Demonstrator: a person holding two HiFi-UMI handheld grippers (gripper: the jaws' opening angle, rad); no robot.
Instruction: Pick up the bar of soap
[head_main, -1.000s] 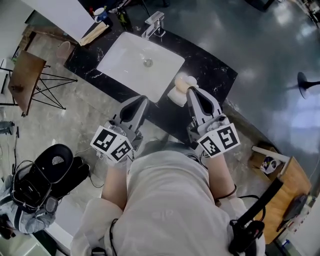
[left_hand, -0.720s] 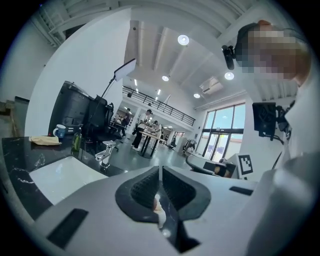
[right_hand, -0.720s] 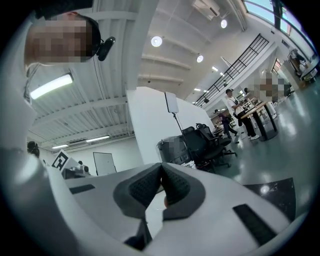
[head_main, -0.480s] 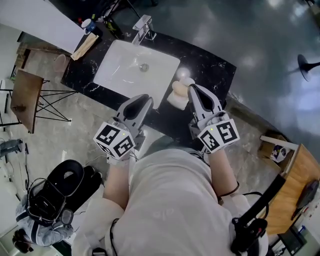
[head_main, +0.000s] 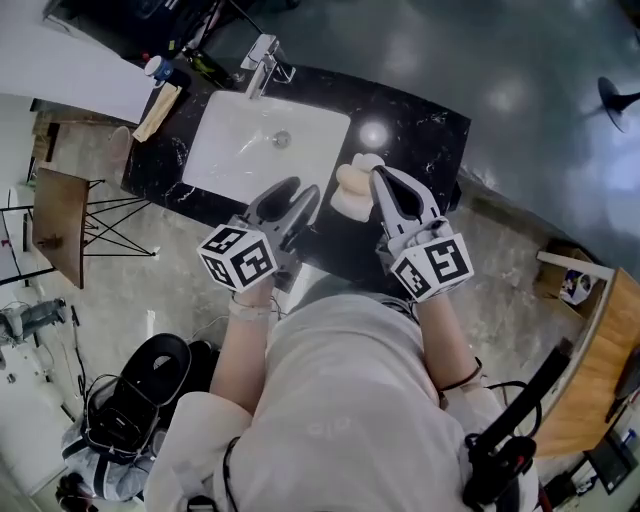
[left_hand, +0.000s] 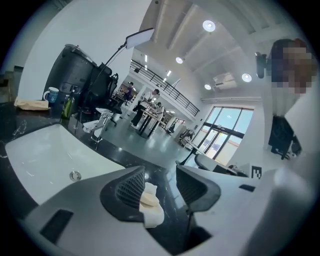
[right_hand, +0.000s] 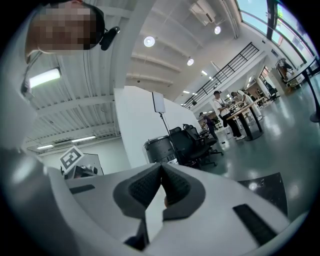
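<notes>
the bar of soap (head_main: 350, 179) lies on a white pad (head_main: 352, 206) on the black counter (head_main: 425, 130), just right of the sink (head_main: 240, 150). the left gripper (head_main: 304, 196) has its jaws apart, having just been opening, with nothing pinched between them; the soap sits just beyond its tips. the right gripper (head_main: 379, 178) has its jaws pressed together, tip just beside the soap.

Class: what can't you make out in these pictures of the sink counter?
- Bar of soap: head view, right side hidden by the right gripper; left gripper view, part behind a jaw.
- White thing under it: cloth or dish, too small.
- Right gripper view: shut jaws hide the soap.
- Counter: head view, front edge partly behind the left gripper.
</notes>
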